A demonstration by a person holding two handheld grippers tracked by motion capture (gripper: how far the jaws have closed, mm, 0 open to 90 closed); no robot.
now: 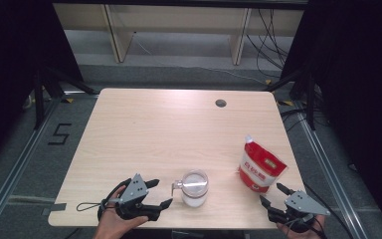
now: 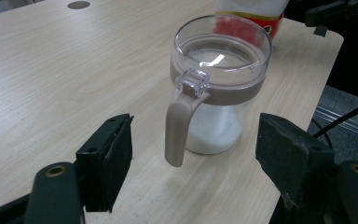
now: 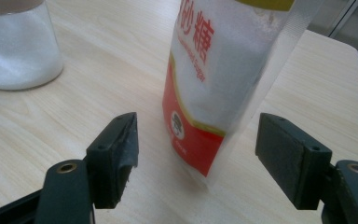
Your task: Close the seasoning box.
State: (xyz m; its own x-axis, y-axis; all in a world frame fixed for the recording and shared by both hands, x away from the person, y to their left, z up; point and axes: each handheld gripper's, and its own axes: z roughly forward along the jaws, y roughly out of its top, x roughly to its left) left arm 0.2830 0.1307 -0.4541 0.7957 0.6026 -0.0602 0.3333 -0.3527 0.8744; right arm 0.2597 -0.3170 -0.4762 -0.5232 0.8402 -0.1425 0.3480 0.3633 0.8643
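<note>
High view: the left gripper [image 1: 162, 193] is seen with fingers spread, just left of the jar [image 1: 195, 188] near the table [image 1: 144, 129] front edge.

Left gripper view: the jar handle [image 2: 179, 128] stands between the fingers [image 2: 106, 158], untouched.

Right gripper view: the sugar bag [image 3: 219, 79] is framed by spread fingers [image 3: 114, 156], nothing gripped.

Each black hand-held gripper, left [image 1: 161, 193] and right [image 1: 271, 193], carries a grey three-cornered plate dotted with small holes. Matte black jaws end in blocky rectangular pads with a round brass-rimmed screw hole behind each; a thin black cable loops from the left one
</note>
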